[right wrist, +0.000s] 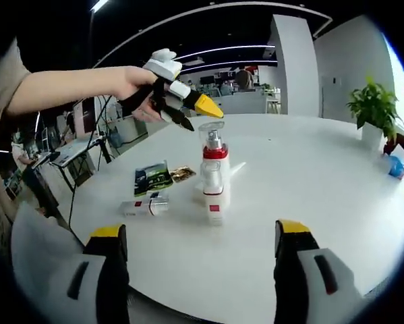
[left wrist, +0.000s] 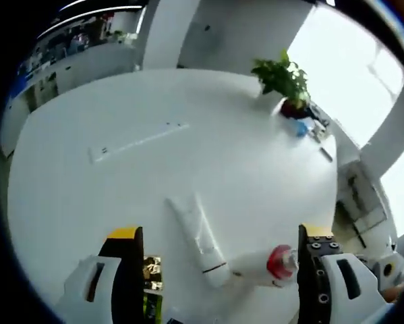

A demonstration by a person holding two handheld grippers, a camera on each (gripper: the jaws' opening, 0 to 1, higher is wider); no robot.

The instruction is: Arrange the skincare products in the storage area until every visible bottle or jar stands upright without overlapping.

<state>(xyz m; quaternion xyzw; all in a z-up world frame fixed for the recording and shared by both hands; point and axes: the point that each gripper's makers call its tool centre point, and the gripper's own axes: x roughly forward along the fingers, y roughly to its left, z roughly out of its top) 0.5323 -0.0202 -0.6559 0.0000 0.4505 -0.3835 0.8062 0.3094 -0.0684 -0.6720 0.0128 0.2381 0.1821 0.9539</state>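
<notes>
A white pump bottle (right wrist: 214,158) with a red collar and clear cap stands upright in the middle of the round white table (right wrist: 309,182). From above it appears as the bottle (left wrist: 272,263) just inside my left gripper's right jaw. A white tube (left wrist: 198,236) lies flat beside it. A small white-and-red item (right wrist: 144,206) lies on its side to the left. My left gripper (left wrist: 220,233) is open over the tube and bottle; in the right gripper view a hand holds that left gripper (right wrist: 196,116) just above the bottle's cap. My right gripper (right wrist: 200,229) is open, short of the bottle.
A green-black sachet (right wrist: 153,179) and a gold sachet (right wrist: 183,174) lie left of the bottle. A potted plant (left wrist: 282,77) and a blue item (left wrist: 299,128) sit at the table's far edge. A thin white strip (left wrist: 137,143) lies farther out. Desks stand beyond the table.
</notes>
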